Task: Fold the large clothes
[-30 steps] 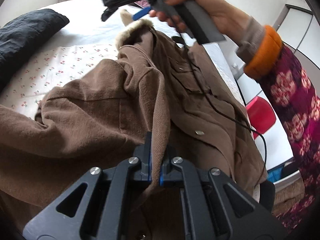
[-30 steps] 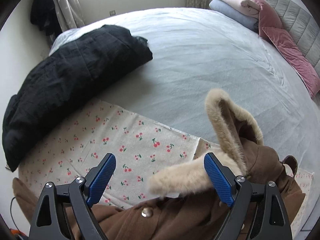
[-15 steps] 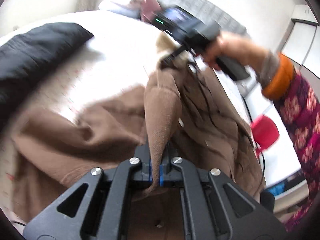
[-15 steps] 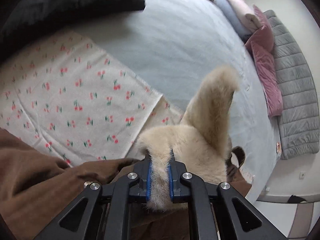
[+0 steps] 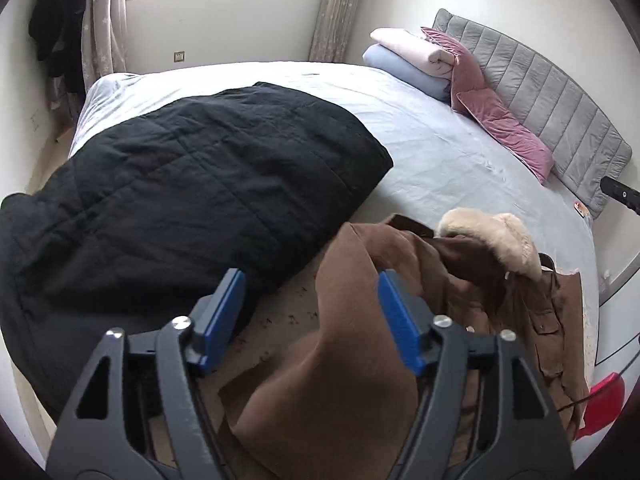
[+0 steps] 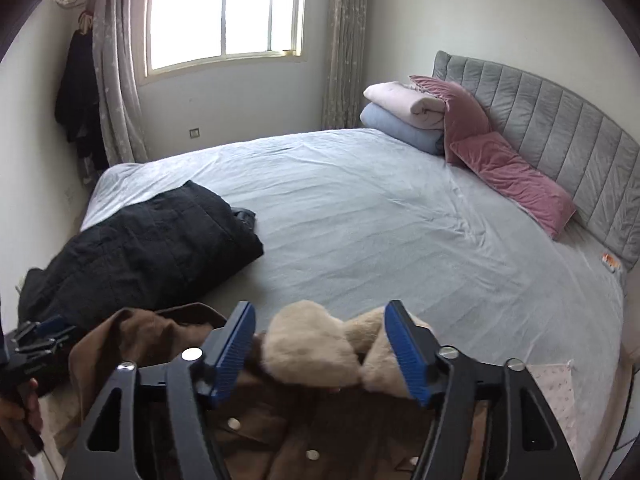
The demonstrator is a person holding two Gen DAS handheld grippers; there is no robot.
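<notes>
A brown jacket (image 5: 348,368) with a beige fur collar (image 5: 504,240) lies bunched at the near edge of the bed, on a cherry-print cloth (image 5: 280,316). My left gripper (image 5: 312,320) is open, with the brown fabric lying under and beside its right finger. In the right wrist view the jacket (image 6: 280,432) and its fur collar (image 6: 316,348) sit just below my right gripper (image 6: 320,352), which is open with nothing clamped. The left gripper also shows at the left edge of the right wrist view (image 6: 36,344).
A black quilted coat (image 5: 172,196) lies on the left of the light blue bed sheet (image 6: 380,216). Folded blankets (image 6: 404,116) and pink pillows (image 6: 508,172) rest against the grey headboard (image 6: 560,120). A window (image 6: 224,8) is behind. A red object (image 5: 604,404) sits off the bed's right side.
Both grippers have opened and let go, the left of the brown fabric and the right of the fur collar. The jacket has dropped into a heap and both cameras have tilted up toward the bed.
</notes>
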